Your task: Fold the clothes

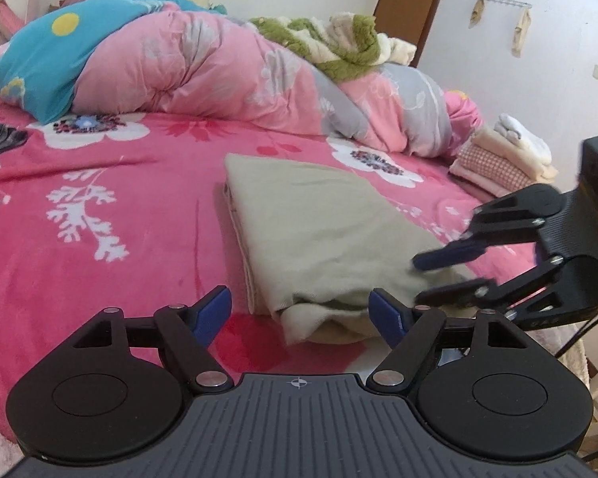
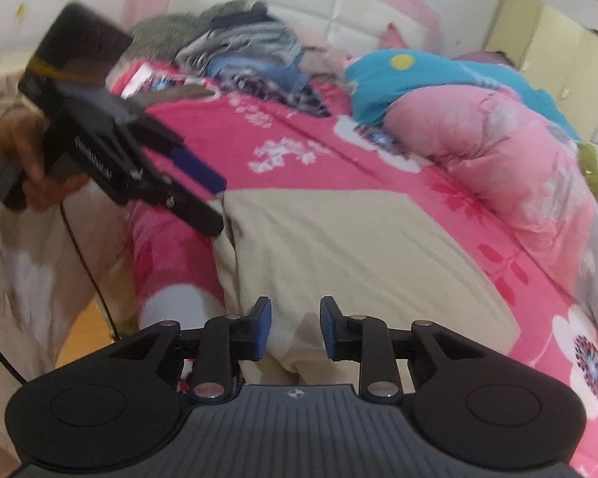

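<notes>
Folded beige garment (image 1: pixel 323 235), soft matte cotton-looking stuff in a flat rectangle, sitting on the fuzzy pink floral bedspread (image 1: pixel 131 247) with its layered open end bunched at 6 o'clock in the left wrist view. Left gripper (image 1: pixel 299 314) with jaws spread wide and empty just short of that end; right gripper (image 2: pixel 295 328) with jaws partly open over the cloth, gripping nothing. Puffy pink duvet (image 1: pixel 203 67) at 12 o'clock, a clothes pile (image 2: pixel 239 51) too blurred to sort out.
</notes>
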Demonstrator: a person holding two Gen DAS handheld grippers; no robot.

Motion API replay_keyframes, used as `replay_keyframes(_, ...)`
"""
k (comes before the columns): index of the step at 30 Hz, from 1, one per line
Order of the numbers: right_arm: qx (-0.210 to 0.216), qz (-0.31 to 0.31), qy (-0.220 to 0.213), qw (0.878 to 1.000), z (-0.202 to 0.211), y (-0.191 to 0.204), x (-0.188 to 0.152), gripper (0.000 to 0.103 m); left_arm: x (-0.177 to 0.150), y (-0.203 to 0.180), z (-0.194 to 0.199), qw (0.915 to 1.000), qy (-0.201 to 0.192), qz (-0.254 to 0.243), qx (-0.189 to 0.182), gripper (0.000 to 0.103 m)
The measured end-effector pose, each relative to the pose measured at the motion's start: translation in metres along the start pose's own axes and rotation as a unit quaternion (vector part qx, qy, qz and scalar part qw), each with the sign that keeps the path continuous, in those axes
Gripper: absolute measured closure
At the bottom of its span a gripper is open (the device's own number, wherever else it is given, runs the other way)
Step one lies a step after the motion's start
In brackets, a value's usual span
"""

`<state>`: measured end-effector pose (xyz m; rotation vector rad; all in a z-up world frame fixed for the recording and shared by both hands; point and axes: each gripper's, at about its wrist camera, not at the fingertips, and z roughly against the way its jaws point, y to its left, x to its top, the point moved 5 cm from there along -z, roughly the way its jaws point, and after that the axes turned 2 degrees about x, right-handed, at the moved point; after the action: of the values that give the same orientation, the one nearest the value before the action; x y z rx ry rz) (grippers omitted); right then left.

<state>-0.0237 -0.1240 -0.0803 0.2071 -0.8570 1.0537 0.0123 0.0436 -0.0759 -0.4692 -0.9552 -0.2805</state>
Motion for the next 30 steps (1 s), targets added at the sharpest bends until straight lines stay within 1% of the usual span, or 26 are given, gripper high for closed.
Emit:
replay_keyframes(3,0.019,0.0,0.02,1.0,-0.011,-0.003,0.001,0.074,0.008,-0.007,0.008,0.9996,-0.012,-0.026,-0.004,0.027)
replay_keyframes(5,0.016,-0.001,0.03,0.999,-0.017,-0.003,0.001,0.074,0.014,-0.013,0.012,0.9984,-0.018,-0.054,-0.007,0.027)
replay_keyframes(7,0.005,0.007,0.035,0.999,-0.017,-0.001,0.002,0.077,0.02,-0.019,0.014,0.9962,-0.021,-0.083,-0.013,0.027)
replay_keyframes(8,-0.001,0.011,0.037,0.999,-0.017,0.001,0.003,0.087,0.022,-0.023,0.013,0.9948,-0.02,-0.098,-0.018,0.027)
replay_keyframes(9,-0.008,0.015,0.038,0.999,-0.017,0.002,0.004,0.093,0.022,-0.028,0.01,0.9927,-0.016,-0.118,-0.021,0.027)
replay_keyframes(11,-0.03,0.026,0.03,0.999,-0.014,0.006,0.007,0.1,0.022,-0.039,0.005,0.9872,-0.008,-0.157,-0.026,0.026)
replay_keyframes(13,-0.057,0.039,0.019,0.997,-0.009,0.01,0.009,0.1,0.019,-0.05,-0.004,0.9783,0.002,-0.206,-0.022,0.026)
replay_keyframes(16,-0.09,0.062,0.007,0.994,-0.006,0.017,0.01,0.1,0.016,-0.061,-0.022,0.9665,0.015,-0.256,-0.01,0.026)
replay_keyframes(19,-0.118,0.084,-0.001,0.989,-0.003,0.024,0.01,0.1,0.017,-0.064,-0.036,0.9634,0.022,-0.267,0.007,0.028)
replay_keyframes(20,-0.127,0.09,-0.004,0.988,-0.003,0.026,0.01,0.1,0.018,-0.065,-0.039,0.9626,0.022,-0.27,0.014,0.032)
replay_keyframes(21,-0.13,0.089,-0.006,0.988,-0.003,0.027,0.009,0.1,0.019,-0.066,-0.041,0.9605,0.02,-0.277,0.022,0.041)
replay_keyframes(22,-0.132,0.087,-0.008,0.987,-0.003,0.028,0.009,0.1,0.019,-0.067,-0.044,0.9586,0.018,-0.283,0.03,0.044)
replay_keyframes(23,-0.133,0.074,-0.014,0.988,-0.001,0.027,0.009,0.1,0.019,-0.068,-0.045,0.9583,0.015,-0.284,0.03,0.049)
replay_keyframes(24,-0.128,0.056,-0.018,0.99,0.001,0.023,0.008,0.1,0.02,-0.069,-0.044,0.9591,0.011,-0.282,0.028,0.061)
replay_keyframes(26,-0.116,0.016,-0.029,0.993,0.007,0.015,0.008,0.098,0.02,-0.071,-0.043,0.9603,0.007,-0.278,0.022,0.067)
replay_keyframes(28,-0.095,-0.026,-0.034,0.995,0.014,0.002,0.006,0.097,0.019,-0.071,-0.042,0.9608,0.003,-0.276,0.021,0.069)
replay_keyframes(29,-0.086,-0.043,-0.034,0.995,0.017,-0.004,0.004,0.093,0.019,-0.071,-0.042,0.9613,0.002,-0.275,0.021,0.07)
replay_keyframes(30,-0.077,-0.06,-0.032,0.995,0.019,-0.012,0.002,0.082,0.018,-0.071,-0.042,0.9617,-0.001,-0.273,0.022,0.071)
